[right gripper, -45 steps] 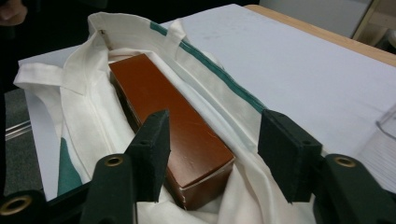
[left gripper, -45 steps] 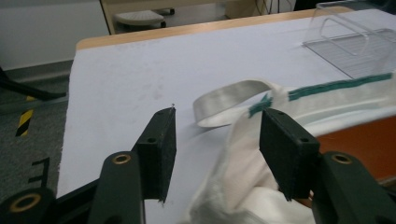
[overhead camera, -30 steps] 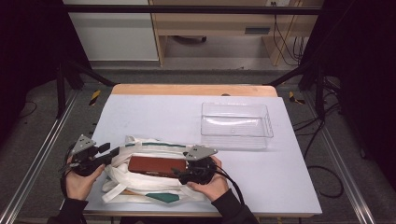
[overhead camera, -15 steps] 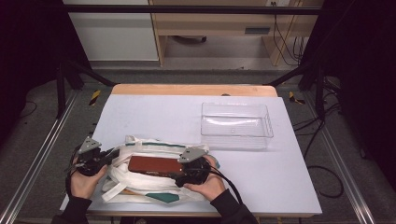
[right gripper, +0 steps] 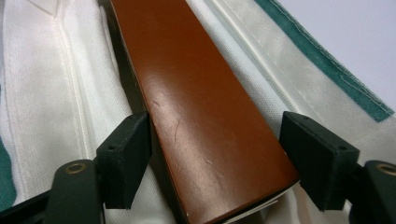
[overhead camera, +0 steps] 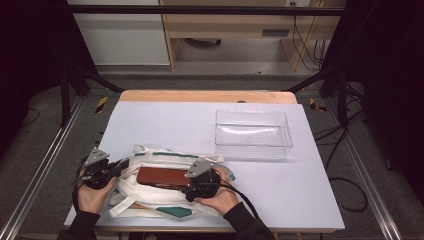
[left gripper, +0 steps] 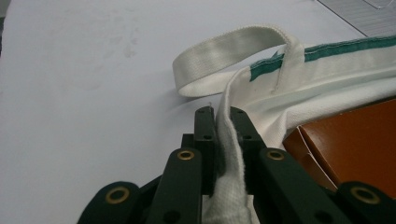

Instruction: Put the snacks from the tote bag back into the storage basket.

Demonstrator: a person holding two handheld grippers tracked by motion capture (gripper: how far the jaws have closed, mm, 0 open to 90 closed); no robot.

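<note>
At near left, my left gripper pinches limp bag hem; right gripper gapes astride stiff, slick box.

No readable text, label, brand, number or sign in any view; brown box shows a faint pale mark along its edge in the high view, too small to read; its top face in the right gripper view is plain, scratches only; white bag carries green trim, no print legible; clear tray unmarked; worktop blank
</note>
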